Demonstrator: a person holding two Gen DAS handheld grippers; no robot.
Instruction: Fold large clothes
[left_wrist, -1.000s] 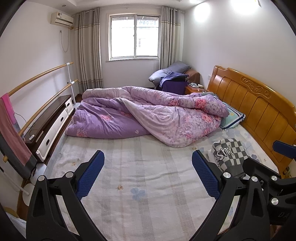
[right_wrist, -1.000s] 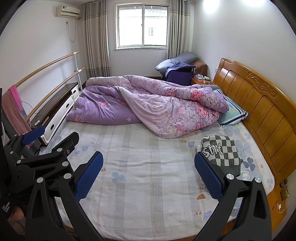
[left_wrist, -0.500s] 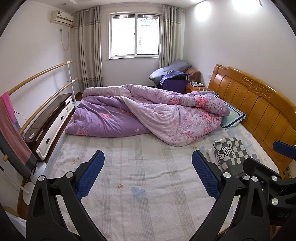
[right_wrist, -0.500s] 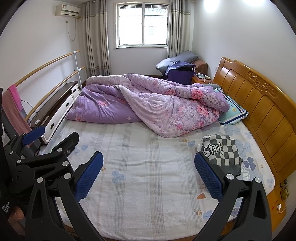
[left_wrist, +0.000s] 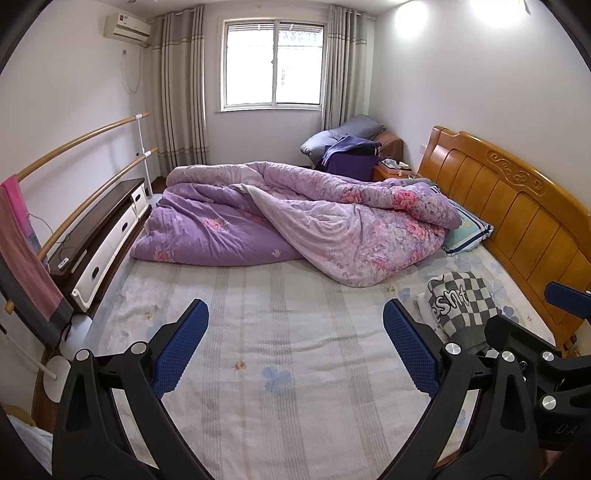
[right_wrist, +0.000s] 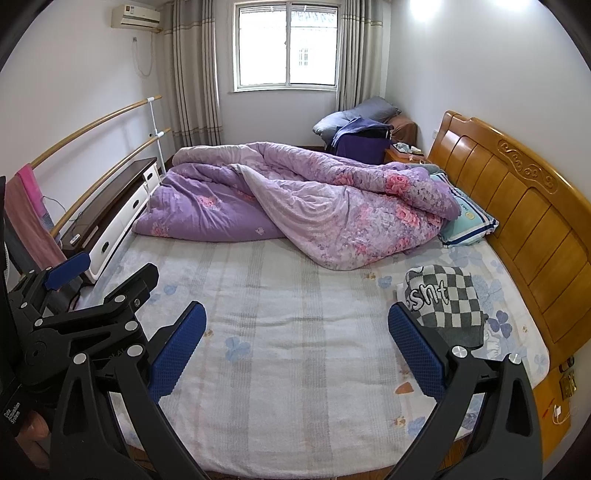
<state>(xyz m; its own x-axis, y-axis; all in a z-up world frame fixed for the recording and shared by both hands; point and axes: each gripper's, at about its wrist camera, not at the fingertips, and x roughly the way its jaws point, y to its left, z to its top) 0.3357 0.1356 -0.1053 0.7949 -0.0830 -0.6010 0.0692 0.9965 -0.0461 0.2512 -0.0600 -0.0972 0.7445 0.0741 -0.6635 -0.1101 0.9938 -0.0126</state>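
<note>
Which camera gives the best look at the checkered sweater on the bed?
The right wrist view: the checkered sweater lies almost fully visible beside the headboard. In the left wrist view the sweater is partly hidden behind the right gripper.

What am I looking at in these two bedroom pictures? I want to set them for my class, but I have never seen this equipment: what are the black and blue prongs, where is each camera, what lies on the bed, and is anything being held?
No robot is here. A person holds a two-finger gripper in each hand, and each carries a wide-angle camera looking forward along its fingers, which bends the room's edges. One picture comes from the left gripper, the other from the right gripper. The prongs are fingers with blue pads. Each view also catches the other gripper at its edge.

On the bed, over a pale flowered sheet, lie a crumpled purple floral quilt, a checked grey and white garment near the wooden headboard, and a pillow.

Both grippers are open and hold nothing.
</note>
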